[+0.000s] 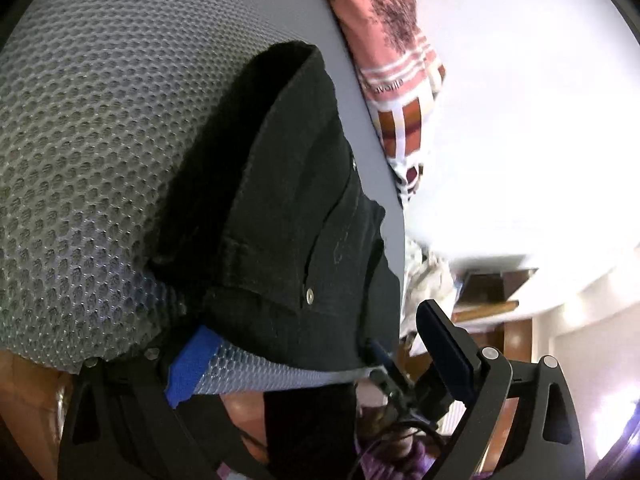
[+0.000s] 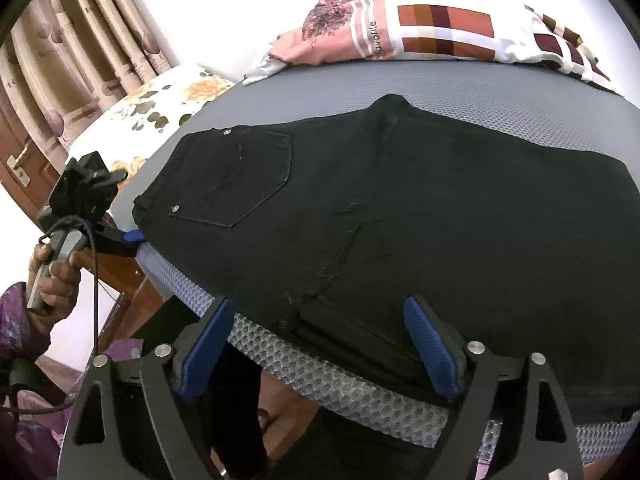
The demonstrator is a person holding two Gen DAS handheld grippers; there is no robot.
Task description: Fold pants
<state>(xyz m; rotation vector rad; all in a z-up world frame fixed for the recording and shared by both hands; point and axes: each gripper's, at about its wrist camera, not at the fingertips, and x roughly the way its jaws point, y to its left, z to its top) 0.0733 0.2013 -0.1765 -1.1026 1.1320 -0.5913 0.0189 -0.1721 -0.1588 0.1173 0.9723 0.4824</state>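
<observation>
Black pants (image 2: 400, 208) lie flat on a grey mesh mattress (image 2: 360, 84), back pocket (image 2: 236, 180) up and the waist toward the left. My right gripper (image 2: 320, 344) stands open at the mattress's front edge, its blue pads either side of a fold of the pants without pressing it. In the left wrist view the pants (image 1: 288, 200) run away from me. My left gripper (image 1: 320, 344) is open wide, the waist corner between its fingers, one blue pad (image 1: 192, 364) against the mattress edge. The right wrist view shows a hand holding that left gripper (image 2: 128, 240) at the waist corner.
Pink and checked folded clothes (image 2: 400, 28) are stacked along the mattress's far side. A floral sheet (image 2: 160, 108), curtains (image 2: 80, 40) and a wooden door (image 2: 20, 168) are at the left. Dark cloth (image 2: 240, 420) hangs below the front edge.
</observation>
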